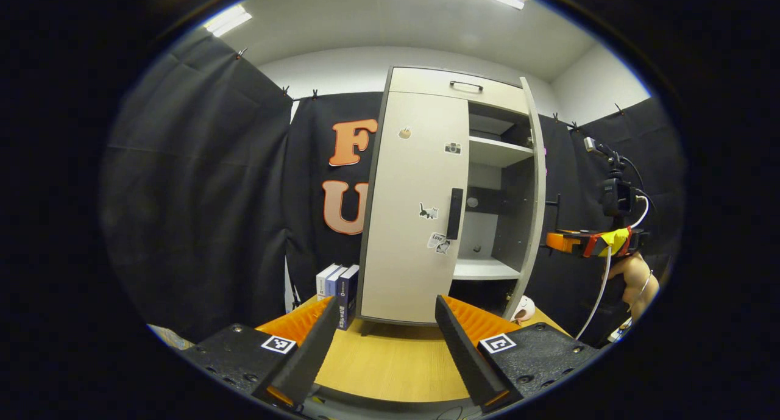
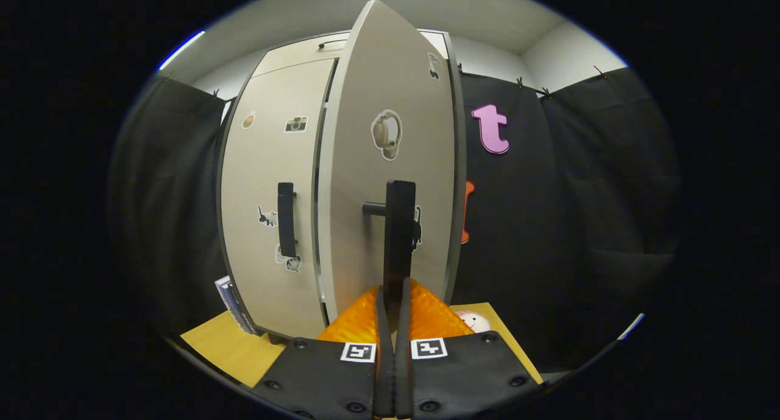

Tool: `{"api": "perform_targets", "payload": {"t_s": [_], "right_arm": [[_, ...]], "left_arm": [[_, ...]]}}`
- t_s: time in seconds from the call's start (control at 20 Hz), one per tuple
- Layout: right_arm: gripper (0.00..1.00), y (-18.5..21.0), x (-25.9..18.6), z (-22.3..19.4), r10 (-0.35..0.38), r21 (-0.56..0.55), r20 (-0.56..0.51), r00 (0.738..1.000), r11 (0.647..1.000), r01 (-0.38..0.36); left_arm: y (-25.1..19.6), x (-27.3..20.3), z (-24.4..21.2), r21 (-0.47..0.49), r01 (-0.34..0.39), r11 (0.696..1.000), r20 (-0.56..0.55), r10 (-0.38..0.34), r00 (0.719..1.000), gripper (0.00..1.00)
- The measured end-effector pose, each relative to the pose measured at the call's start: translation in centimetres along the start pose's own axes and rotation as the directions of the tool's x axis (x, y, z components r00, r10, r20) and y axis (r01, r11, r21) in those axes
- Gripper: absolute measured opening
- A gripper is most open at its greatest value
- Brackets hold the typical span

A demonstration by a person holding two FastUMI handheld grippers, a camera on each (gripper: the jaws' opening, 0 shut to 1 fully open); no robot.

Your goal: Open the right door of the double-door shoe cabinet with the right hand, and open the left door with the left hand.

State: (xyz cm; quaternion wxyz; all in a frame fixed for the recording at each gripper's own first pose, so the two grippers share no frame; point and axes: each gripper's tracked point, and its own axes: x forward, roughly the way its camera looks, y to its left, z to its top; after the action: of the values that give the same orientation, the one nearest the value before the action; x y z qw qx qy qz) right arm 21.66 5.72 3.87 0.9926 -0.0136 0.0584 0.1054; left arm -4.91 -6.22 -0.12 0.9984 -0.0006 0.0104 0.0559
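Right gripper view: the right gripper (image 2: 393,295) is clenched on the stiff black bar handle (image 2: 399,225) of the swung-out beige right door (image 2: 390,164), while the left gripper (image 1: 387,328), spread wide, is faced toward the closed left door's handle (image 1: 454,213).

The shoe cabinet (image 1: 414,225) is showing a pale cream front, its left door (image 2: 268,200) dotted with small stickers (a cat, a camera), and its handles (image 1: 454,213) are looking black. The inner shelves (image 1: 496,153) are reading white against grey walls. The tabletop (image 1: 390,359) is glowing light wood-yellow, and the books (image 1: 338,286) are showing dark blue and white.
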Motion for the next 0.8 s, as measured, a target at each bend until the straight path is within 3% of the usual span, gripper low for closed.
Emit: {"api": "perform_targets", "payload": {"t_s": [0.45, 0.8], "right_arm": [[0.07, -2.6, -0.8, -0.2, -0.009, 0.028, -0.017, 1.000, 1.000, 0.009], [0.07, -5.3, -0.9, -0.2, -0.066, 0.022, -0.020, 0.998, 0.998, 0.066]], "left_arm": [[-2.2, 1.2, 0.4, 0.006, -0.015, 1.000, 0.012, 0.014, 1.000, 0.92], [-4.4, 2.6, 0.3, 0.024, 0.006, 1.000, 0.009, -0.007, 1.000, 0.94]]}}
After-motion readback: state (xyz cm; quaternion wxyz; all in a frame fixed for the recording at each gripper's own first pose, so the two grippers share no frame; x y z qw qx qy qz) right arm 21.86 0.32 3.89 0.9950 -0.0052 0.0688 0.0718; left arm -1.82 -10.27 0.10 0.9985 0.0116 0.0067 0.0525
